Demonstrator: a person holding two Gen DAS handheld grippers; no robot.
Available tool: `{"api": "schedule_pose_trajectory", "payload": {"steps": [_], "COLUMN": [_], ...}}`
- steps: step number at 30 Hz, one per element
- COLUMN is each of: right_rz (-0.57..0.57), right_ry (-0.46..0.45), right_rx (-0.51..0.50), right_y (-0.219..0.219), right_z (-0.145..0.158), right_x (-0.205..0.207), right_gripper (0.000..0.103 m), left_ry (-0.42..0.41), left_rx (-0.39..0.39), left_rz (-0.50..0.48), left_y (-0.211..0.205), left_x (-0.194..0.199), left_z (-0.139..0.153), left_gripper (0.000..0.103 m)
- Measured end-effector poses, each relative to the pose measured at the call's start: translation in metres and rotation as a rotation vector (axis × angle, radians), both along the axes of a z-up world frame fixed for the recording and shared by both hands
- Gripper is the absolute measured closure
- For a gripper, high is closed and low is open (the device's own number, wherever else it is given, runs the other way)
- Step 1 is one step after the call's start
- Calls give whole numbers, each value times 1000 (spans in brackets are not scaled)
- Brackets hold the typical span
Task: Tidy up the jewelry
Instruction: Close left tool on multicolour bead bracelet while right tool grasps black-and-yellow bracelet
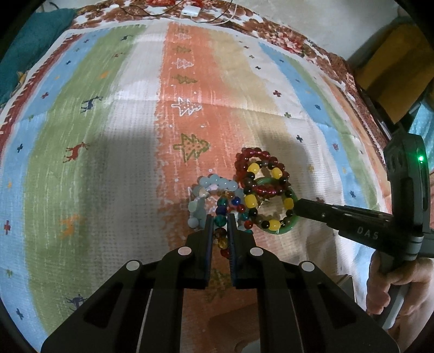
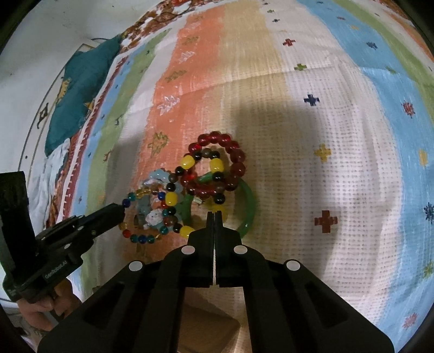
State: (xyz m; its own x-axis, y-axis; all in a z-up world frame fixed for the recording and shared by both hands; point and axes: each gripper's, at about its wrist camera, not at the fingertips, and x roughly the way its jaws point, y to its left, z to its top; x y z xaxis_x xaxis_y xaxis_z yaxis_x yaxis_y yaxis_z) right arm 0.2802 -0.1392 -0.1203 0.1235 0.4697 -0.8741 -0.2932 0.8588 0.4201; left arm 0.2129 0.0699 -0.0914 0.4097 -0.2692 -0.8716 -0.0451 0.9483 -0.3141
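A pile of bracelets lies on the striped cloth (image 1: pixel 135 135). It holds a dark red bead bracelet (image 1: pixel 251 156) (image 2: pixel 233 152), a yellow-and-dark bead bracelet (image 1: pixel 251 199) (image 2: pixel 187 163), a green bangle (image 1: pixel 291 226) (image 2: pixel 251 209), a pale blue stone bracelet (image 1: pixel 217 182) (image 2: pixel 160 173) and a multicoloured glass bead bracelet (image 1: pixel 221 220) (image 2: pixel 141 239). My left gripper (image 1: pixel 220 217) (image 2: pixel 122 210) is shut on the multicoloured bracelet. My right gripper (image 2: pixel 214 214) (image 1: pixel 297 207) is shut, its tips at the green bangle and a yellow bead; what it grips is hidden.
A teal cloth (image 2: pixel 78 89) (image 1: pixel 29 35) lies at the bed's far corner. A white charger with cables (image 1: pixel 191 11) sits at the far edge. A yellow box (image 1: pixel 393 70) stands beyond the right edge. A tan box (image 2: pixel 208 328) sits below my right gripper.
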Motion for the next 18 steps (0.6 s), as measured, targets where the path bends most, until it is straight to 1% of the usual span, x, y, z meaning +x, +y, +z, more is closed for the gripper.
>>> {"api": "schedule_pose_trajectory", "payload": {"steps": [1,3,10,18], "right_rz": [-3,-3,8,1], "right_ry": [5,11,14,68], "right_rx": [-2,3,20,52], "right_y": [0,-1,3,9], "right_z": [-1,-2,-5,-18], "right_x": [0,0,0,9], "right_gripper": [86,65,65,65], "left_ry": [1,3,6,13], "left_rx": [2,3,13,20], "left_rz": [0,2,-5,-10], "left_y": [0,1,-2,-4], "left_x": [0,0,0,-1], "left_z": [0,-1,-3,-5], "left_gripper": [94,94,94,94]}}
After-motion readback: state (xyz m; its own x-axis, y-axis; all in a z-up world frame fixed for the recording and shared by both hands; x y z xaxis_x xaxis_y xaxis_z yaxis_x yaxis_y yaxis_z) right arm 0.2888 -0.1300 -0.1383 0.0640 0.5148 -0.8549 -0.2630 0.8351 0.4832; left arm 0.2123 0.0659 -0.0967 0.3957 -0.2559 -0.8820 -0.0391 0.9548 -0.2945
